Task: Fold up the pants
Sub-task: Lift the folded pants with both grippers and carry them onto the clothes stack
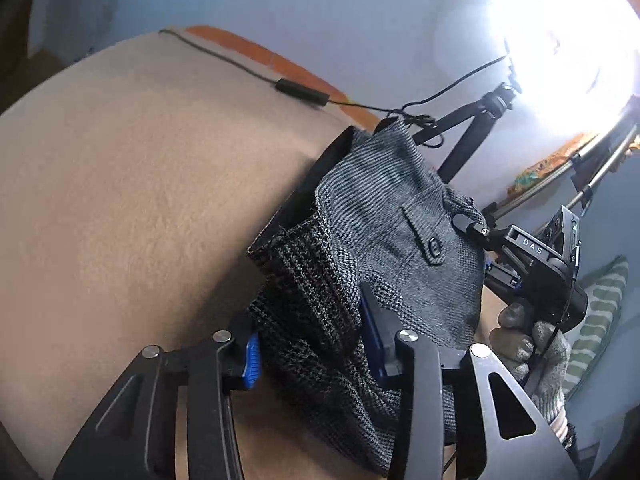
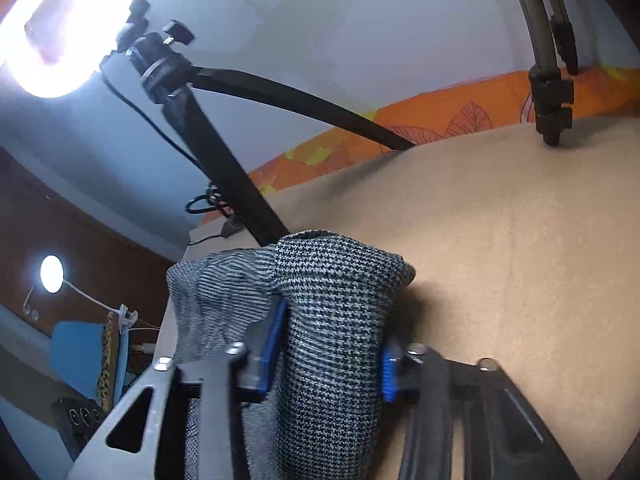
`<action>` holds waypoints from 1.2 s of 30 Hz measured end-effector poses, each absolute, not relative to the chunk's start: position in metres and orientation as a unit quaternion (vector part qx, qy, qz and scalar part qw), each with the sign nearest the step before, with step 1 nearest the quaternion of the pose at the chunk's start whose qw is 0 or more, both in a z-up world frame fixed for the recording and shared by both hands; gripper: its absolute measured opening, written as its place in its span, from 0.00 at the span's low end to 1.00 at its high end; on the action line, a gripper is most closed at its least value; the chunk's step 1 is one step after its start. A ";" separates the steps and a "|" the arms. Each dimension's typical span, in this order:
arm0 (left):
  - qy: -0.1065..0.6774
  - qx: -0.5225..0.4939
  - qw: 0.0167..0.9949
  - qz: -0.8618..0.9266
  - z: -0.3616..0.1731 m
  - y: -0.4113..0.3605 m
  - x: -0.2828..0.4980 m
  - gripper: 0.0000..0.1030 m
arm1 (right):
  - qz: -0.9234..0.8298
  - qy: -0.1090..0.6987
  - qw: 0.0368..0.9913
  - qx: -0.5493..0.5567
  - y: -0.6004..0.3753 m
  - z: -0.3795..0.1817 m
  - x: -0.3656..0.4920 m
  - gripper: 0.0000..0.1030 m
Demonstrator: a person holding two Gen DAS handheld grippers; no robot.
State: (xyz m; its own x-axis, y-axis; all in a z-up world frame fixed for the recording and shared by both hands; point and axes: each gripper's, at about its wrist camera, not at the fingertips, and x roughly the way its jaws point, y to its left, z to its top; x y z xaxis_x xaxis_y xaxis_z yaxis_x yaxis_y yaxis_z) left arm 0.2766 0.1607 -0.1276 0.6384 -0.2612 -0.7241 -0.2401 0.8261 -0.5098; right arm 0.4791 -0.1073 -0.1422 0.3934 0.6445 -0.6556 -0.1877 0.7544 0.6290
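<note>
The grey houndstooth pants [image 1: 360, 248] hang bunched above the tan table [image 1: 120, 200]. My left gripper [image 1: 316, 344] is shut on a thick fold of the pants between its blue pads [image 1: 253, 360]. A buttoned back pocket [image 1: 424, 236] faces this camera. In the left wrist view the right gripper [image 1: 476, 232] pinches the far edge of the cloth, held by a gloved hand [image 1: 532, 344]. In the right wrist view my right gripper [image 2: 328, 356] is shut on a folded bundle of the pants [image 2: 336, 320], lifted over the tan table [image 2: 520, 260].
A black tripod [image 2: 224, 160] with a bright ring light [image 2: 52, 32] stands at the table's far edge. A second stand's leg [image 2: 552, 104] rests on the table. A black cable with an inline box [image 1: 300, 92] lies along the table edge. An orange patterned cloth [image 2: 440, 120] lies behind.
</note>
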 end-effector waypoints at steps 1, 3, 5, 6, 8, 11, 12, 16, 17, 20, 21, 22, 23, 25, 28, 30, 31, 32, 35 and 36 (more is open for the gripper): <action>0.423 -0.294 0.857 -0.008 -0.126 0.161 0.276 0.36 | 0.260 0.482 0.804 0.230 -0.107 -0.137 0.477 0.28; 0.417 -0.289 0.862 -0.014 -0.121 0.159 0.275 0.36 | 0.261 0.476 0.812 0.216 -0.105 -0.128 0.472 0.26; 0.411 -0.284 0.866 -0.020 -0.117 0.158 0.271 0.35 | 0.262 0.466 0.821 0.199 -0.100 -0.116 0.467 0.24; 0.408 -0.280 0.868 -0.022 -0.115 0.157 0.270 0.35 | 0.264 0.460 0.827 0.187 -0.097 -0.107 0.463 0.24; 0.402 -0.270 0.875 -0.026 -0.109 0.153 0.266 0.35 | 0.268 0.450 0.835 0.170 -0.091 -0.095 0.456 0.23; 0.394 -0.257 0.882 -0.035 -0.100 0.146 0.260 0.35 | 0.272 0.436 0.846 0.141 -0.083 -0.078 0.444 0.23; 0.392 -0.256 0.883 -0.040 -0.098 0.144 0.258 0.35 | 0.272 0.433 0.848 0.135 -0.080 -0.074 0.441 0.23; 0.384 -0.242 0.889 -0.064 -0.086 0.129 0.248 0.35 | 0.273 0.423 0.856 0.118 -0.085 -0.057 0.427 0.22; 0.382 -0.239 0.890 -0.070 -0.084 0.126 0.246 0.35 | 0.272 0.422 0.857 0.117 -0.086 -0.052 0.424 0.22; 0.374 -0.229 0.895 -0.086 -0.074 0.113 0.241 0.35 | 0.271 0.415 0.862 0.108 -0.093 -0.038 0.412 0.22; 0.370 -0.224 0.897 -0.095 -0.070 0.106 0.238 0.35 | 0.269 0.412 0.864 0.105 -0.096 -0.034 0.409 0.21; 0.367 -0.220 0.898 -0.099 -0.067 0.102 0.238 0.35 | 0.267 0.407 0.868 0.101 -0.100 -0.028 0.406 0.21; 0.364 -0.216 0.900 -0.105 -0.063 0.095 0.237 0.35 | 0.266 0.403 0.870 0.099 -0.105 -0.022 0.401 0.21; 0.356 -0.206 0.903 -0.121 -0.054 0.079 0.235 0.35 | 0.263 0.396 0.875 0.095 -0.117 -0.011 0.394 0.21; 0.345 -0.198 0.906 -0.144 -0.044 0.057 0.236 0.35 | 0.254 0.384 0.883 0.087 -0.137 0.009 0.384 0.21; 0.335 -0.192 0.908 -0.161 -0.035 0.037 0.237 0.35 | 0.247 0.377 0.889 0.083 -0.155 0.021 0.377 0.21; 0.331 -0.190 0.909 -0.170 -0.031 0.029 0.236 0.35 | 0.242 0.372 0.892 0.081 -0.166 0.028 0.374 0.21; 0.327 -0.189 0.909 -0.178 -0.027 0.022 0.235 0.34 | 0.238 0.368 0.895 0.081 -0.176 0.035 0.371 0.21; 0.314 -0.186 0.909 -0.203 -0.017 -0.009 0.241 0.34 | 0.220 0.355 0.905 0.079 -0.211 0.051 0.363 0.21; 0.311 -0.185 0.908 -0.212 -0.014 -0.021 0.243 0.35 | 0.214 0.352 0.908 0.077 -0.221 0.055 0.361 0.21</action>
State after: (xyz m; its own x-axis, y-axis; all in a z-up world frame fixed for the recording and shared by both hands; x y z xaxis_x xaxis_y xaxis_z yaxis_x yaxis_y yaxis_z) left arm 0.2431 -0.0214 -0.0139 0.7168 -0.5004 -0.4856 0.2700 0.8413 -0.4683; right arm 0.3614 -0.2214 0.0550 0.6608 0.4427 -0.6061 -0.3340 0.8966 0.2907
